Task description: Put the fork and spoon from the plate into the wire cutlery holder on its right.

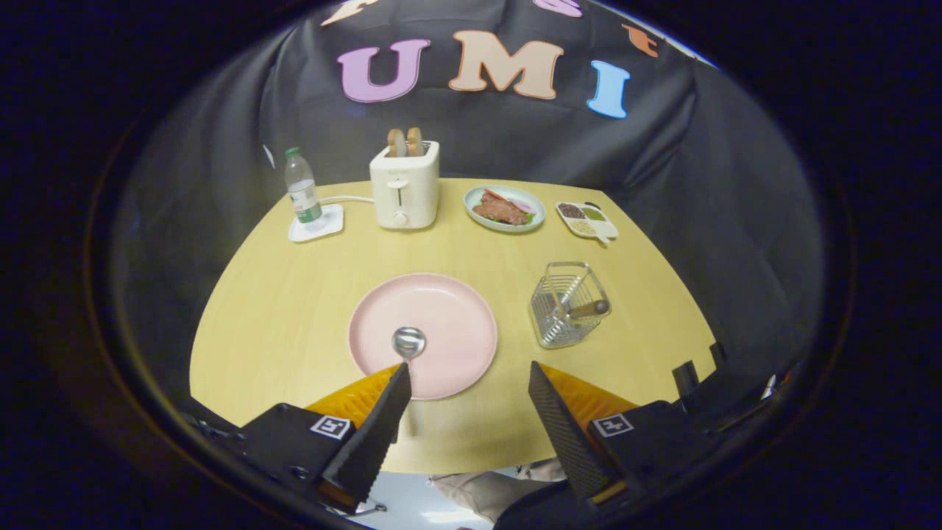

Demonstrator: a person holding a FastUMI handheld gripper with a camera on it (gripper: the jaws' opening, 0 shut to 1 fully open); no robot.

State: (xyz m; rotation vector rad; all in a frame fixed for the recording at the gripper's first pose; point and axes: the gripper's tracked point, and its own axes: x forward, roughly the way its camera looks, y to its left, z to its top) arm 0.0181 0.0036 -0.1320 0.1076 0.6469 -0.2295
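Two plates (422,335) (505,208), one spoon (408,342), one holder (568,303), perhaps one fork (589,308).

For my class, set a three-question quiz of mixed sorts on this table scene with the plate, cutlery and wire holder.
1. True or false: the spoon lies on the pink plate.
2. Multiple choice: what stands in the wire cutlery holder? A) a bottle B) a utensil with a brown handle C) two slices of toast
3. Fill in: the gripper is ___, its fingers apart above the near rim of the plate.

Key: 1 true. 2 B; the handle leans out over the holder's rim. 3 open; one finger is just short of the spoon's bowl, and nothing is held.
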